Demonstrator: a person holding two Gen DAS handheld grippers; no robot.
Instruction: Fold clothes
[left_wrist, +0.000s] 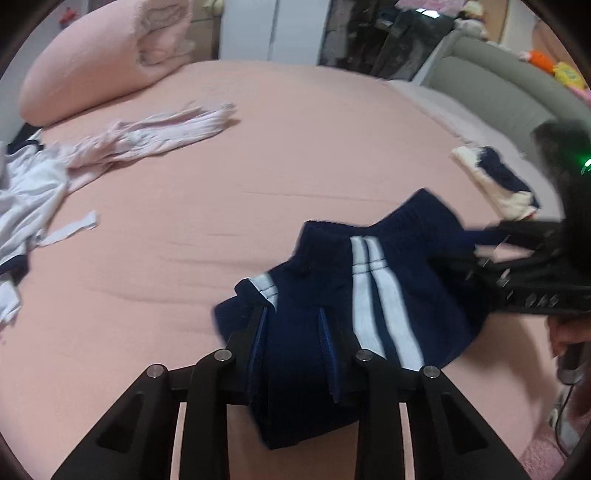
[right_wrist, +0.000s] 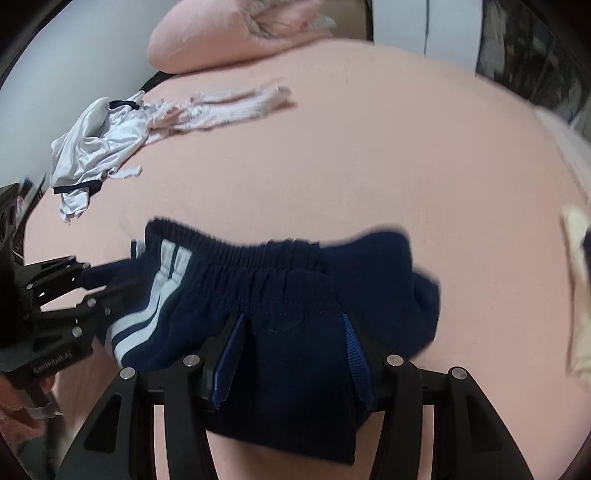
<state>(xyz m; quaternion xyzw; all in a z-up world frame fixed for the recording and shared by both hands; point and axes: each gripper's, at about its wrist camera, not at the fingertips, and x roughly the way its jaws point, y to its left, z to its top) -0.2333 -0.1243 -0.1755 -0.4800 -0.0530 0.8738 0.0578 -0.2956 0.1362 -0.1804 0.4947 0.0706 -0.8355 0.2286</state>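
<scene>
left gripper (left_wrist: 291, 314) - pinching dark blue shorts with 2 white stripes (left_wrist: 369, 288) | right gripper (right_wrist: 291, 319) - pinching their stretchy waistband | white shirt (right_wrist: 92, 147) far left on pink bed (right_wrist: 369, 147)

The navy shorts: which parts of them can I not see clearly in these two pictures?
- Left wrist view: the navy shorts near end is covered by the left gripper; the right gripper hides the right edge, blurred.
- Right wrist view: the underside, lying on the bed.
</scene>
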